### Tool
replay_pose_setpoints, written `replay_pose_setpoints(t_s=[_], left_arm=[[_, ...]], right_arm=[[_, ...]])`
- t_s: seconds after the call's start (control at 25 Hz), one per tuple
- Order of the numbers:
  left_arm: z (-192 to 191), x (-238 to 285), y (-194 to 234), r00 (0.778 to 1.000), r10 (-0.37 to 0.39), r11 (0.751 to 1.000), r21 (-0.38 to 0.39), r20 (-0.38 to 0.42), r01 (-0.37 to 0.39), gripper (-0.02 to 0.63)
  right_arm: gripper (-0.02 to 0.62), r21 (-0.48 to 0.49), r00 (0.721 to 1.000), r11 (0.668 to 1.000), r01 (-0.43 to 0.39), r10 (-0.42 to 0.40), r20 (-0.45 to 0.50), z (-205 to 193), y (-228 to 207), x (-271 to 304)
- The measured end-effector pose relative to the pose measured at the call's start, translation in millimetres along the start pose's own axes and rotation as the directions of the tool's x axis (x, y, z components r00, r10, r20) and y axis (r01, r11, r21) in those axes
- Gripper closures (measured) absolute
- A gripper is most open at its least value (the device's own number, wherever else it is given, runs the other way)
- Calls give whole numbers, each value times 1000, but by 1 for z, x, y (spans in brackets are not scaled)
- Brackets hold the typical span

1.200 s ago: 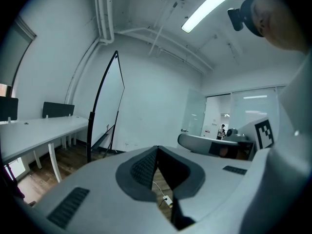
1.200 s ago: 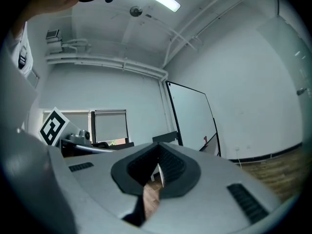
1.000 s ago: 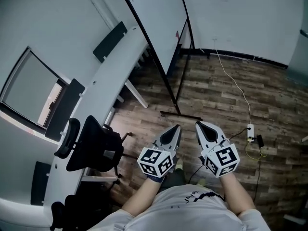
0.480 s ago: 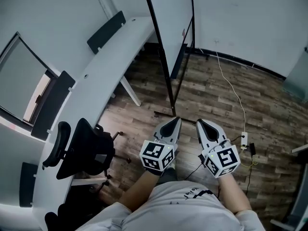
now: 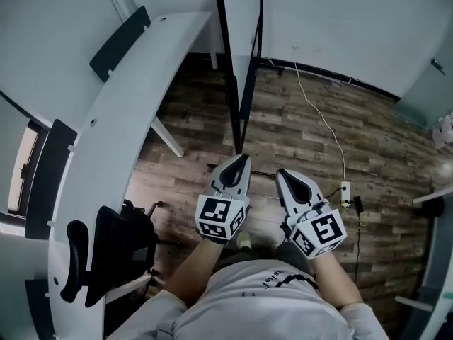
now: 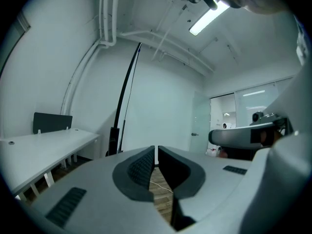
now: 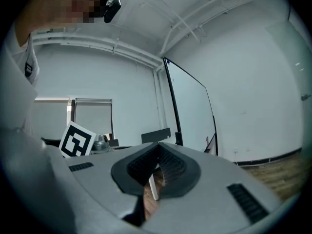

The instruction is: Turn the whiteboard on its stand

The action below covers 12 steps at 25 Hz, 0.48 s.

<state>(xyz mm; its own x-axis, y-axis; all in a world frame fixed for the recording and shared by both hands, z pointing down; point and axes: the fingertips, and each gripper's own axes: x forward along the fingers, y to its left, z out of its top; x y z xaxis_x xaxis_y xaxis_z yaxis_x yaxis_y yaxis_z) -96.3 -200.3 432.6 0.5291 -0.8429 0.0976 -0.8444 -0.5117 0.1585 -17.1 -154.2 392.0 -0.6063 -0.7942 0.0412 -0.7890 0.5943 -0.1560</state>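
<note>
Wood floor (image 5: 311, 140) stretched ahead, with the whiteboard (image 5: 241, 13) standing edge-on just beside the desk (image 5: 120, 119). Left tool (image 5: 243, 160) and right tool (image 5: 281, 174) were both closed, empty, well short of it.

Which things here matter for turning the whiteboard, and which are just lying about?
For the job:
- white whiteboard in a black frame
- its black metal stand
- left gripper and right gripper, both shut and empty

Lying about:
- long white desk
- black office chair
- white power strip with its cable
</note>
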Motion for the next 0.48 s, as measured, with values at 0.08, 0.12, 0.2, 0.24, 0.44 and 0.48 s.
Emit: replay_pose_setpoints(t_s=[0.08, 0.12, 0.2, 0.24, 0.44, 0.48], left_arm=[[-4, 12, 13, 1000, 3, 1000, -7, -3, -3, 592], [-6, 17, 18, 1000, 4, 1000, -12, -3, -4, 592], [-9, 27, 26, 1000, 7, 1000, -18, 0, -7, 592], [-10, 33, 30, 1000, 11, 1000, -20, 0, -11, 591], [-15, 65, 55, 999, 46, 999, -4, -14, -46, 549], [-18, 72, 61, 998, 56, 998, 6, -20, -56, 529]], right_arm=[[583, 4, 1000, 1000, 14, -14, -16, -5, -3, 8], [583, 4, 1000, 1000, 22, -22, -23, -7, -6, 12], [583, 3, 999, 999, 33, -32, -29, -8, -12, 21], [583, 4, 999, 999, 34, -34, -31, -8, -15, 26], [583, 19, 999, 1000, 11, -10, -32, -8, -34, 60], [583, 22, 1000, 1000, 0, 0, -31, -7, -37, 69]])
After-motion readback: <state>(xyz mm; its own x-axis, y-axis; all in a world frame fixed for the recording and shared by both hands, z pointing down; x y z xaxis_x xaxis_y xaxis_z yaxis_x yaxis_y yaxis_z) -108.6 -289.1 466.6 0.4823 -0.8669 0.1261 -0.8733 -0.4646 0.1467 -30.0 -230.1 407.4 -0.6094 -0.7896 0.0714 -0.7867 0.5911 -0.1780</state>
